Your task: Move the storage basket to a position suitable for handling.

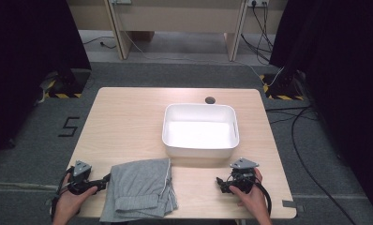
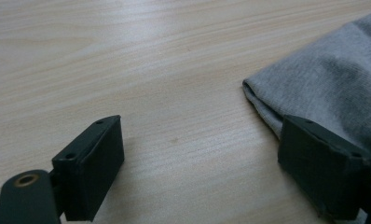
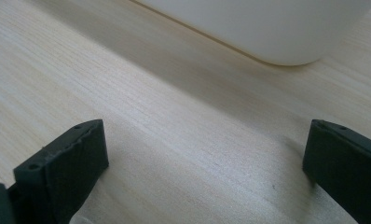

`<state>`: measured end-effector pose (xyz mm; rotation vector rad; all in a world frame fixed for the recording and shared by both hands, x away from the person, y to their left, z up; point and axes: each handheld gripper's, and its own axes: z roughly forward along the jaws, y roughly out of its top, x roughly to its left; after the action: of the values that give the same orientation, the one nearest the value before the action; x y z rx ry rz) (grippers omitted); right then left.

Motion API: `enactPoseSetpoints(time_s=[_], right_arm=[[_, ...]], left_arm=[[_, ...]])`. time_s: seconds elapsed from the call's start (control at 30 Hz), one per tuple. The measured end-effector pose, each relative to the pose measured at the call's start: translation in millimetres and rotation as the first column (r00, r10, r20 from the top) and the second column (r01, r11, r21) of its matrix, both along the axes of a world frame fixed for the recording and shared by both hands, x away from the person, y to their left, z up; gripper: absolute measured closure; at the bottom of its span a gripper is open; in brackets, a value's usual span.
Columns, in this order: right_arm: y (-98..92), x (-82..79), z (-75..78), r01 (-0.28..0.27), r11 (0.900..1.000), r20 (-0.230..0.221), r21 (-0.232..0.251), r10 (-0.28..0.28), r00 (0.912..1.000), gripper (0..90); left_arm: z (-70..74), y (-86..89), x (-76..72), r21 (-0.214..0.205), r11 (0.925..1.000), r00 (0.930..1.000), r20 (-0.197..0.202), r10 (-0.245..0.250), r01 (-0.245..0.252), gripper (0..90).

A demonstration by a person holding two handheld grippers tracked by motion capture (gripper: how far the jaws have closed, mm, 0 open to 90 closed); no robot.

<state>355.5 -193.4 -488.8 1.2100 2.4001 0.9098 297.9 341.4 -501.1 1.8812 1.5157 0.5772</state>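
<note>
A folded grey jersey garment (image 1: 140, 190) lies at the lower centre-left of the high view, on the near edge of the pale wood-grain worktop (image 1: 128, 122), with its long axis running from the bottom of the frame up toward the far side. Just above and to the right of it sits an empty white rectangular plastic tub (image 1: 201, 147), close to the cloth's upper right corner but apart from it.

The left claw (image 1: 101, 181) rests at the garment's left edge, jaws wide with nothing between them. In the left gripper view (image 2: 202, 154) the folded corner of the cloth (image 2: 323, 79) comes in from the right of the frame and lies against the right-hand jaw, while the gap between the jaws holds bare wood.

The right claw (image 1: 220, 183) sits at the lower right of the high view, well apart from the cloth and below the tub's near wall. It too stands wide and empty; the right gripper view (image 3: 204, 158) looks along bare worktop to the tub's rounded corner (image 3: 277, 32) at upper right.

So the left hand is plainly the nearer one, and the cloth lies to that claw's right; a small sideways shift would likely bring the fold between its jaws.
</note>
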Motion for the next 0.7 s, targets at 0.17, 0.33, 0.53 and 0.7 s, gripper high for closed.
enactPoseSetpoints(time_s=[0.17,0.33,0.53,0.7], right_arm=[[0.2,-0.3,0.1,0.003,1.0000,-0.002,0.000,-0.003,1.0000,0.8],[-0.2,-0.6,0.2,0.006,1.0000,0.000,-0.001,-0.006,1.0000,1.3],[-7.9,-1.8,1.9,0.016,0.9991,0.013,0.038,-0.017,0.9998,15.2],[-21.2,-2.7,8.4,0.040,0.9944,0.035,0.098,-0.044,0.9984,17.4]], left_arm=[[0.0,0.0,0.0,0.000,1.0000,1.0000,0.000,0.000,0.000,13.5],[-0.1,0.3,0.1,-0.002,1.0000,1.0000,0.001,-0.001,0.001,13.5],[0.4,2.4,-0.4,-0.021,0.9998,1.0000,0.003,0.004,-0.004,14.6],[3.9,8.2,-1.3,-0.077,0.9964,0.9994,-0.003,0.034,-0.034,16.8]])
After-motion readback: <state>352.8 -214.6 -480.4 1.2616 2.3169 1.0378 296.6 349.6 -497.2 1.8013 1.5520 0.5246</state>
